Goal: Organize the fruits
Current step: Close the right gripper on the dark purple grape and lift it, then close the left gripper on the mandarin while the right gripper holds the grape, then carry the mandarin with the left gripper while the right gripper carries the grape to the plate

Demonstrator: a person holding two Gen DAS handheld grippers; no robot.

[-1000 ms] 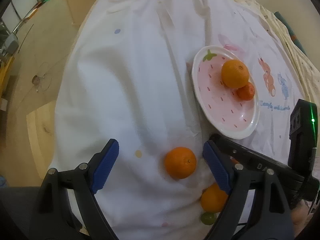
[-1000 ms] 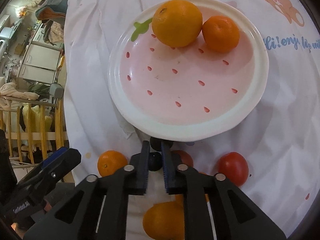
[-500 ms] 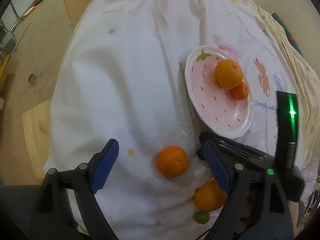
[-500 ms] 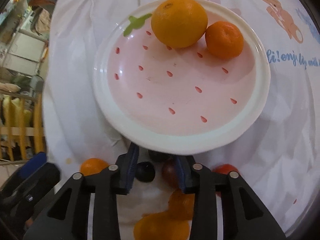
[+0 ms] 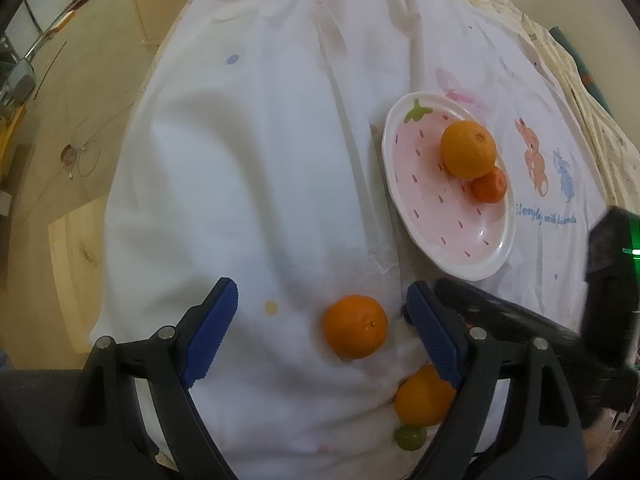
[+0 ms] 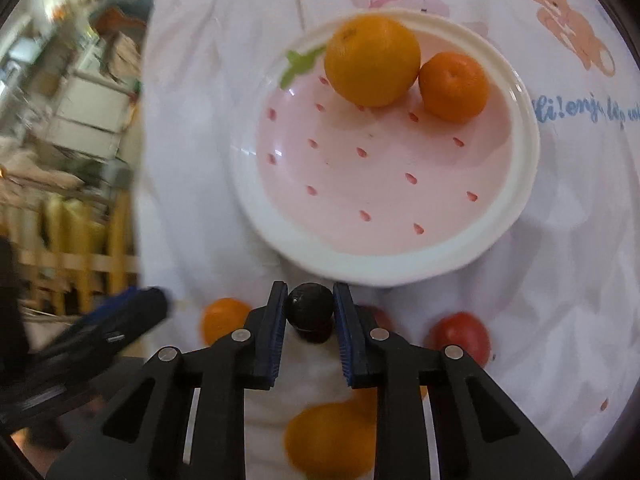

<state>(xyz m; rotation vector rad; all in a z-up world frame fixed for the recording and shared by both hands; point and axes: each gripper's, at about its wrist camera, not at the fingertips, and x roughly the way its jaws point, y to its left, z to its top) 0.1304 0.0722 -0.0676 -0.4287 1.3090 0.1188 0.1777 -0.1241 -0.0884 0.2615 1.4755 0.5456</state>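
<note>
Dark round fruit (image 6: 309, 305) pinched in right gripper (image 6: 309, 312), beside plate (image 6: 400, 268)

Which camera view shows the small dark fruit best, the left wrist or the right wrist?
The right wrist view. There the dark fruit sits between the fingers of the right gripper, just before the plate. In the left wrist view I cannot find it; the right gripper covers that area.

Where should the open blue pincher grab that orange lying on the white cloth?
Grip the mandarin across its round middle, one blue pad on each side. The left gripper is open with the fruit already between its fingers, nearer the right one. It probably should come straight down from above, because the fruit sits bare on the tablecloth with free sides.
</note>
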